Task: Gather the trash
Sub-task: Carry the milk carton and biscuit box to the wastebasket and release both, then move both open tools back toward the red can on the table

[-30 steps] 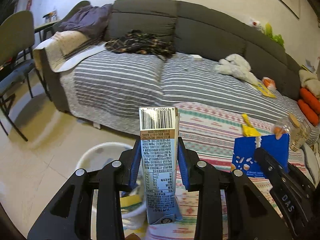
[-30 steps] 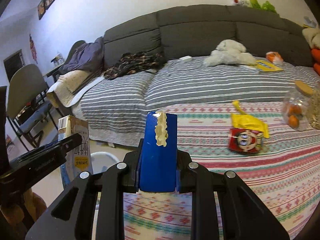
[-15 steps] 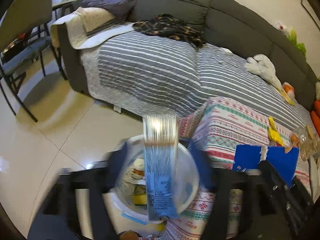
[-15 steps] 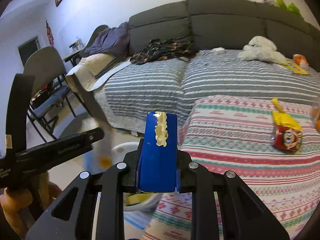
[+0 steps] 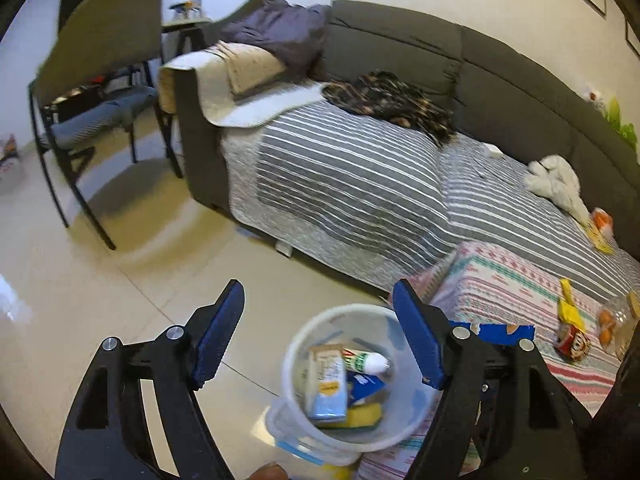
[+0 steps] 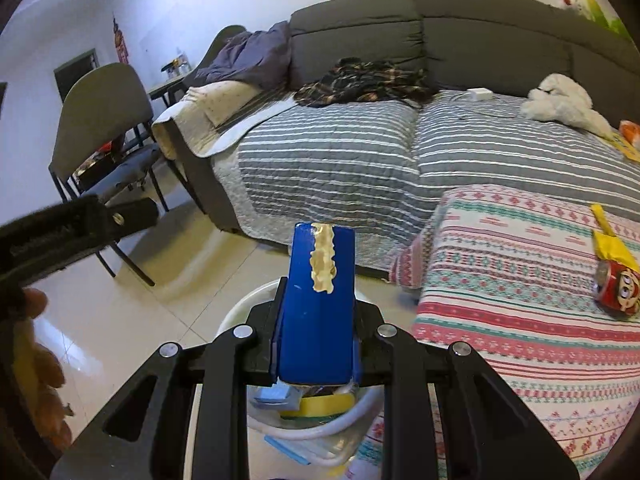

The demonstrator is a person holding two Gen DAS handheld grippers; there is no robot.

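My left gripper [image 5: 318,332] is open and empty above the white trash bin [image 5: 292,356] on the floor. The milk carton [image 5: 327,388] lies inside the bin with a tube and other trash. My right gripper [image 6: 316,336] is shut on a blue snack packet [image 6: 318,312] and holds it upright over the bin [image 6: 240,304]; the packet also shows in the left wrist view [image 5: 500,330]. A red and yellow snack bag [image 6: 614,276] lies on the patterned cloth [image 6: 500,264] to the right.
A grey sofa with a striped cover [image 5: 360,176] stands behind the bin. A chair [image 5: 92,80] stands on the tiled floor at left. A clear jar with orange pieces [image 5: 616,322] sits at the right edge. Clothes and a white plush toy [image 6: 560,100] lie on the sofa.
My left gripper opened and the milk carton dropped into the bin. Both grippers moved left, over the bin. The right gripper still holds the blue packet.
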